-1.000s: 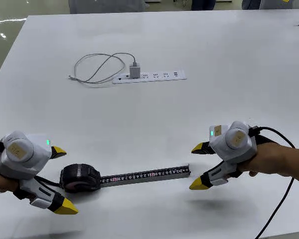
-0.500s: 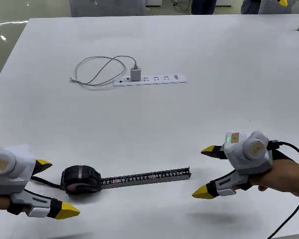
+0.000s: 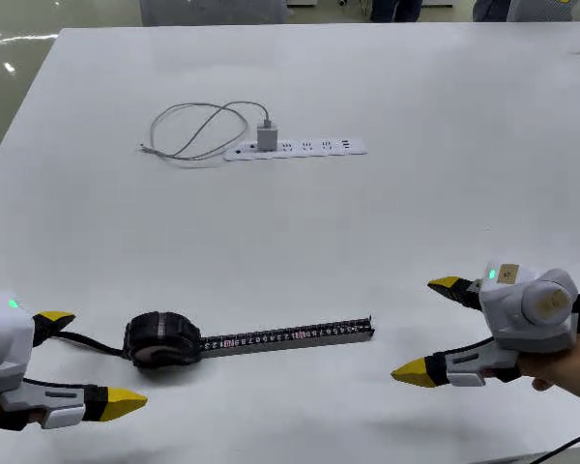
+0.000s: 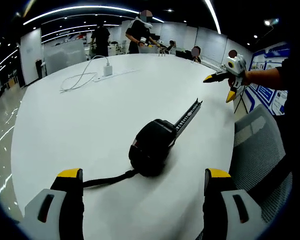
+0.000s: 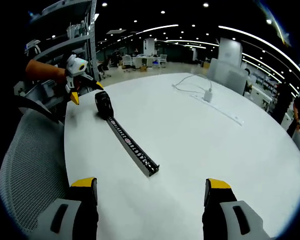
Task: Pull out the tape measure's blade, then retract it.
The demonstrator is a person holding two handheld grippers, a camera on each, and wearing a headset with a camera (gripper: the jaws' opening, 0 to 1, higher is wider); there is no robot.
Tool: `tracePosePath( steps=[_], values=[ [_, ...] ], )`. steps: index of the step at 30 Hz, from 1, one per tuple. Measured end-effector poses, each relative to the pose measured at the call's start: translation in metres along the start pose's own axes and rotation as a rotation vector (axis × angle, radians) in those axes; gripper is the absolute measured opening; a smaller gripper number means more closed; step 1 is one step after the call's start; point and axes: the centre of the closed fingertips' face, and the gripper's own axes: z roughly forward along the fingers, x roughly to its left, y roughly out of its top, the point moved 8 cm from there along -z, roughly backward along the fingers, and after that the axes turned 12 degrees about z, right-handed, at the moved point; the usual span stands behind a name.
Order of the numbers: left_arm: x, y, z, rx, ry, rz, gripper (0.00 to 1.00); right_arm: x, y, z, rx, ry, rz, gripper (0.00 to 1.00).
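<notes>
A black tape measure [image 3: 161,338] lies on the white table [image 3: 300,222], its blade [image 3: 288,335] drawn out to the right and resting flat. A black wrist strap trails from its left side. My left gripper [image 3: 89,358] is open, just left of the case, touching nothing. In the left gripper view the tape measure [image 4: 152,146] sits ahead between the yellow-tipped fingers [image 4: 69,176]. My right gripper [image 3: 431,327] is open too, a short way right of the blade's end hook. The right gripper view shows the blade [image 5: 132,145] running away toward the case [image 5: 103,104].
A white power strip [image 3: 295,148] with a plugged-in charger [image 3: 268,135] and a looped white cable [image 3: 195,130] lies at the far middle of the table. The table's near edge runs just below both grippers. People stand beyond the table's far side.
Both grippers have drawn outward, away from the tape measure: left one leftward, right one rightward. The tape and its extended blade have stayed put.
</notes>
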Motion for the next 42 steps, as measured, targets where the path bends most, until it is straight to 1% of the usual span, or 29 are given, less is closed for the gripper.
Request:
tracePosePath(
  steps=[2,3,4,5,6,7,8,9,10,11,12,13,15,17,18,19,21,24,27,30,32,35,37,38,39,42],
  values=[
    [-0.003,0.0,-0.003,-0.004,0.006,0.006,0.99,0.002,-0.003,-0.002,0.001,-0.006,0.009,0.89],
    [-0.003,-0.001,-0.004,0.008,0.02,0.029,0.99,0.002,-0.004,-0.003,0.0,-0.013,0.006,0.9],
    [-0.002,-0.004,-0.005,0.031,0.043,0.053,0.99,0.001,-0.006,-0.004,-0.003,-0.021,0.004,0.92],
    [-0.004,-0.003,-0.005,0.026,0.04,0.036,0.99,0.001,-0.008,-0.005,-0.005,-0.026,0.008,0.94],
    [-0.007,-0.002,-0.007,0.004,0.035,0.027,0.99,0.001,-0.01,-0.007,-0.007,-0.033,0.02,0.95],
    [-0.01,-0.001,-0.008,-0.011,0.036,0.034,0.99,0.001,-0.011,-0.009,-0.011,-0.038,0.025,0.96],
    [-0.011,-0.002,-0.009,-0.014,0.048,0.046,0.99,0.001,-0.012,-0.01,-0.014,-0.046,0.03,0.97],
    [-0.012,-0.004,-0.009,-0.009,0.051,0.039,0.99,0.001,-0.015,-0.012,-0.014,-0.049,0.04,0.97],
    [-0.013,-0.006,-0.01,0.004,0.048,0.016,0.99,0.002,-0.017,-0.014,-0.013,-0.051,0.047,0.98],
    [-0.013,-0.009,-0.011,0.005,0.056,0.012,0.99,0.003,-0.019,-0.018,-0.016,-0.057,0.056,0.98],
    [-0.012,-0.01,-0.012,0.001,0.066,0.013,0.99,0.004,-0.021,-0.02,-0.017,-0.058,0.056,0.98],
    [-0.011,-0.011,-0.014,-0.013,0.087,0.006,0.99,0.005,-0.023,-0.022,-0.018,-0.059,0.059,0.99],
    [-0.011,-0.013,-0.02,-0.026,0.1,-0.031,0.99,0.006,-0.029,-0.026,-0.014,-0.061,0.069,0.99],
    [-0.011,-0.015,-0.025,-0.034,0.117,-0.037,0.99,0.007,-0.034,-0.03,-0.012,-0.066,0.073,0.99],
    [-0.012,-0.016,-0.026,-0.029,0.118,-0.036,0.99,0.006,-0.036,-0.031,-0.012,-0.07,0.073,0.99],
    [-0.013,-0.017,-0.027,-0.015,0.124,-0.025,0.99,0.006,-0.039,-0.033,-0.007,-0.071,0.076,0.99],
    [-0.014,-0.018,-0.03,-0.011,0.117,-0.022,0.99,0.008,-0.042,-0.036,-0.004,-0.068,0.073,0.99],
    [-0.014,-0.018,-0.033,-0.02,0.12,-0.034,0.99,0.009,-0.043,-0.04,-0.007,-0.071,0.072,0.99],
    [-0.014,-0.02,-0.034,-0.011,0.122,-0.033,0.99,0.01,-0.047,-0.042,-0.004,-0.071,0.086,0.99],
    [-0.016,-0.023,-0.036,-0.005,0.112,-0.032,0.99,0.009,-0.047,-0.045,-0.007,-0.082,0.087,0.99],
    [-0.016,-0.024,-0.037,-0.003,0.118,-0.024,0.99,0.01,-0.046,-0.046,-0.004,-0.08,0.091,0.99],
    [-0.017,-0.026,-0.038,0.001,0.119,-0.03,0.99,0.008,-0.048,-0.048,0.003,-0.087,0.097,0.99],
    [-0.019,-0.026,-0.038,0.004,0.121,-0.022,0.99,0.006,-0.051,-0.05,0.002,-0.092,0.115,0.99],
    [-0.019,-0.026,-0.038,0.005,0.122,-0.02,0.99,0.005,-0.052,-0.05,-0.006,-0.094,0.155,0.99],
    [-0.02,-0.026,-0.038,0.001,0.119,-0.018,0.99,0.004,-0.054,-0.051,-0.016,-0.092,0.17,0.99],
    [-0.022,-0.028,-0.037,-0.002,0.118,-0.026,0.99,0.005,-0.057,-0.052,-0.002,-0.092,0.153,0.99]
  ],
)
